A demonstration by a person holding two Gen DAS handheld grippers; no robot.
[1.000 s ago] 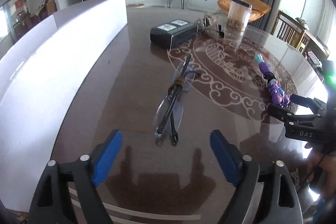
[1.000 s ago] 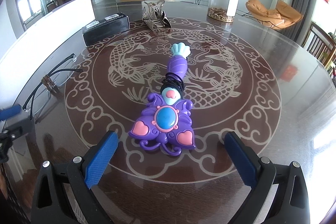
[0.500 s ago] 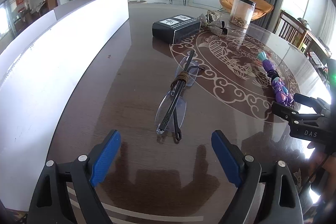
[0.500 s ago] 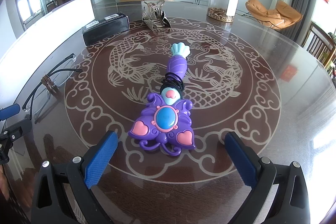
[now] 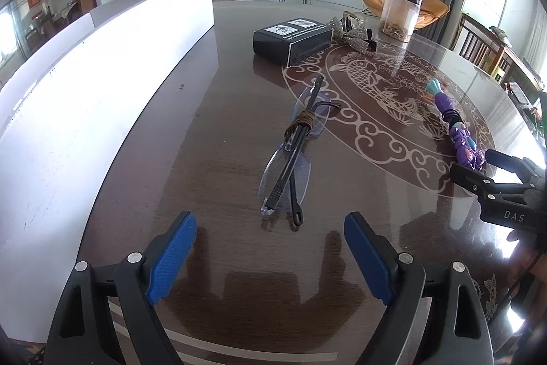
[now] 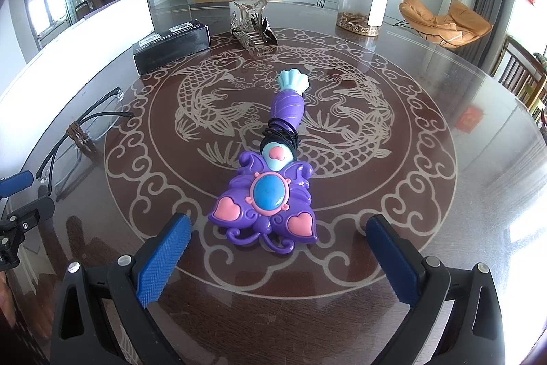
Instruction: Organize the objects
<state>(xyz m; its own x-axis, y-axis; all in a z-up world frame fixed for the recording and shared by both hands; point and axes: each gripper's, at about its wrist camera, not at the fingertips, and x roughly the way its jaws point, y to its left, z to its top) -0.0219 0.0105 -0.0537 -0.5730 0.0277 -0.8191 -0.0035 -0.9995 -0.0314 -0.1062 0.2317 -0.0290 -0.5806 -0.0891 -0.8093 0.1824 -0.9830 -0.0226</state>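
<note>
Folded rimless glasses (image 5: pixel 290 156) with a brown band around the temples lie on the dark table just ahead of my open, empty left gripper (image 5: pixel 270 235). A purple toy wand (image 6: pixel 270 180) with a blue gem, pink hearts and a black hair tie around its neck lies just ahead of my open, empty right gripper (image 6: pixel 278 235). The glasses also show in the right wrist view (image 6: pixel 78 132) at far left, and the wand in the left wrist view (image 5: pixel 458 132) at right.
A black box (image 5: pixel 292 38), a sparkly bow clip (image 5: pixel 354 35) and a clear jar (image 5: pixel 398 14) stand at the table's far side. A long white board (image 5: pixel 85 84) runs along the left. The table has a glass top with a fish pattern (image 6: pixel 273 84).
The left wrist view has shifted slightly, bringing the glasses a little farther from the fingers. The right gripper and wand are unchanged.
</note>
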